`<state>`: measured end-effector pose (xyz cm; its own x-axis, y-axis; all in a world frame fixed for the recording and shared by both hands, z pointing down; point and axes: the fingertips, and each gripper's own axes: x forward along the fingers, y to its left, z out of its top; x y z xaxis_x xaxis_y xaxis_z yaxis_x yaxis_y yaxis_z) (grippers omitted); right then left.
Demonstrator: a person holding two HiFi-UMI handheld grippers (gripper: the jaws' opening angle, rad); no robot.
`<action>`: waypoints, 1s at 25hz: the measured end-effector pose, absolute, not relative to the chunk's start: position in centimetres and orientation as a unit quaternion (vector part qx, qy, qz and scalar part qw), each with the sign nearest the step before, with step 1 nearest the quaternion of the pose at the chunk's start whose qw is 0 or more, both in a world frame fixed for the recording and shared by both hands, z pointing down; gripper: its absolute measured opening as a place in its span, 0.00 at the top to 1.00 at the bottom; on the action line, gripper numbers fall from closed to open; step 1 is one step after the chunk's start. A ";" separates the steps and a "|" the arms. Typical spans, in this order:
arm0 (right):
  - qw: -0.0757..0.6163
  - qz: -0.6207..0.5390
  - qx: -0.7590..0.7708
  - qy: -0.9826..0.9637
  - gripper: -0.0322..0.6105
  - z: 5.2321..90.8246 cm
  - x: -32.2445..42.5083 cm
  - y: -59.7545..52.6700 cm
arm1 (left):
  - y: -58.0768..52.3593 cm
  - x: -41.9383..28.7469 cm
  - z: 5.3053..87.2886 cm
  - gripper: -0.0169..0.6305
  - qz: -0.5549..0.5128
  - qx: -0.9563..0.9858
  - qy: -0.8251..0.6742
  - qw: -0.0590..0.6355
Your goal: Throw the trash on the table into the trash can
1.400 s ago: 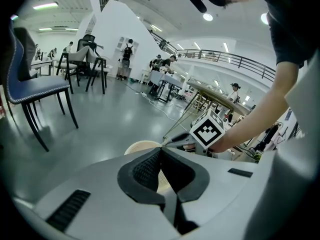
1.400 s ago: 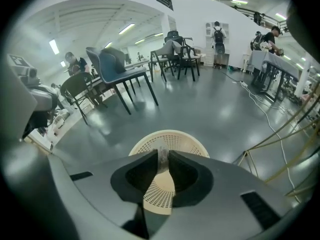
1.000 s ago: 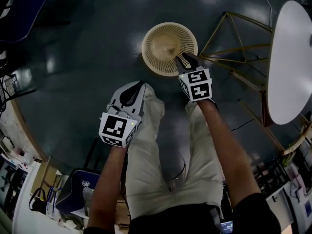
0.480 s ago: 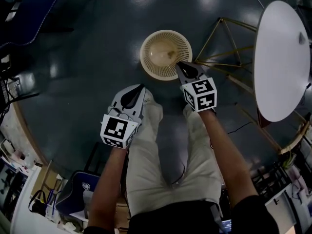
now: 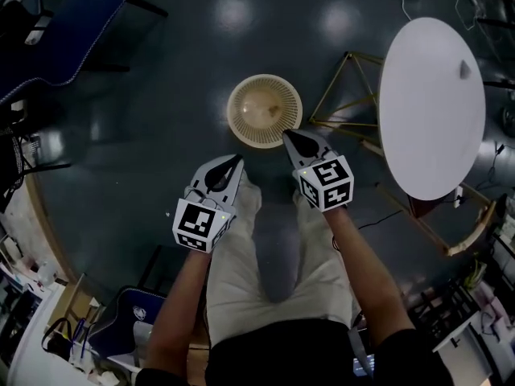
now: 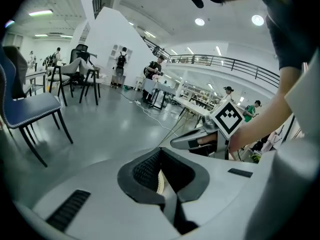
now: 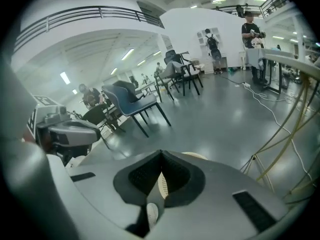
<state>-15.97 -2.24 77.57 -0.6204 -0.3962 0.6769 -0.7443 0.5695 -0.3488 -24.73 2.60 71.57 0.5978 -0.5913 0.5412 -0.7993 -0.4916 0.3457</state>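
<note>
The trash can [image 5: 265,111], a beige mesh basket, stands on the dark floor in front of my feet. My right gripper [image 5: 288,135] points at its near right rim, and its jaws are closing tip to tip with nothing between them. My left gripper [image 5: 236,161] hangs lower left of the can, over my left leg, shut and empty. Each gripper view shows a sliver of the basket [image 7: 162,184] behind its own closed jaws. On the white oval table [image 5: 430,111] at the right lies one small grey piece of trash [image 5: 465,69] near the far edge.
Brass-coloured table legs [image 5: 346,95] spread out between the can and the table. A blue chair [image 5: 56,30] stands at the upper left. Boxes and bags [image 5: 72,328] crowd the lower left. People and desks [image 6: 155,79] are far off across the hall.
My right gripper has drawn back from over the basket to its near rim and its jaws have closed. The view has shifted, bringing more of the table in. The left gripper has hardly moved.
</note>
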 end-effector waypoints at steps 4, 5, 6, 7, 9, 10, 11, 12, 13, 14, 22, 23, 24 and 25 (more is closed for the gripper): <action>0.267 0.300 0.330 -0.854 0.92 73.1 -16.0 -2.4 | 2.1 -24.0 68.3 0.95 0.175 0.848 -0.414 0.281; 0.267 0.291 0.330 -0.858 0.92 72.0 -15.9 -2.6 | 1.9 -23.9 67.5 0.95 0.173 0.848 -0.416 0.279; 0.267 0.283 0.330 -0.860 0.92 70.8 -15.9 -2.7 | 1.7 -23.8 66.6 0.95 0.170 0.848 -0.418 0.277; 0.266 0.274 0.331 -0.863 0.92 69.6 -15.8 -2.9 | 1.6 -23.8 65.6 0.95 0.167 0.848 -0.422 0.275; 0.263 0.257 0.332 -0.868 0.92 67.2 -15.9 -3.1 | 1.1 -23.9 63.5 0.95 0.157 0.846 -0.432 0.271; 0.261 0.251 0.332 -0.871 0.92 65.9 -15.9 -3.2 | 1.0 -24.0 62.4 0.95 0.151 0.845 -0.437 0.269; 0.257 0.246 0.332 -0.873 0.92 64.7 -15.9 -3.2 | 0.8 -24.0 61.3 0.95 0.145 0.844 -0.443 0.267; 0.253 0.243 0.332 -0.876 0.92 63.4 -15.9 -3.1 | 0.8 -23.9 60.2 0.95 0.140 0.843 -0.447 0.264; 0.247 0.241 0.333 -0.878 0.92 62.2 -15.9 -3.1 | 0.7 -23.8 59.2 0.95 0.136 0.843 -0.450 0.261; 0.241 0.238 0.334 -0.879 0.92 60.9 -15.8 -3.0 | 0.8 -23.6 58.1 0.95 0.133 0.843 -0.452 0.259; 0.196 0.217 0.329 -0.898 0.92 51.1 -14.6 -1.9 | 1.5 -21.9 50.9 0.95 0.115 0.846 -0.460 0.242; 0.191 0.213 0.328 -0.900 0.92 50.0 -14.4 -1.9 | 1.5 -21.7 50.1 0.95 0.113 0.847 -0.461 0.239; 0.185 0.210 0.328 -0.902 0.92 48.9 -14.2 -1.7 | 1.5 -21.4 49.4 0.95 0.111 0.847 -0.462 0.237; 0.179 0.208 0.329 -0.904 0.92 47.9 -13.9 -1.6 | 1.6 -21.2 48.6 0.95 0.109 0.848 -0.463 0.235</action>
<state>-13.91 -1.63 47.92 -0.7198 -0.5194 0.4606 -0.6683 0.6979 -0.2575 -21.16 1.59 48.60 0.5471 -0.7337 0.4030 -0.8364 -0.4609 0.2966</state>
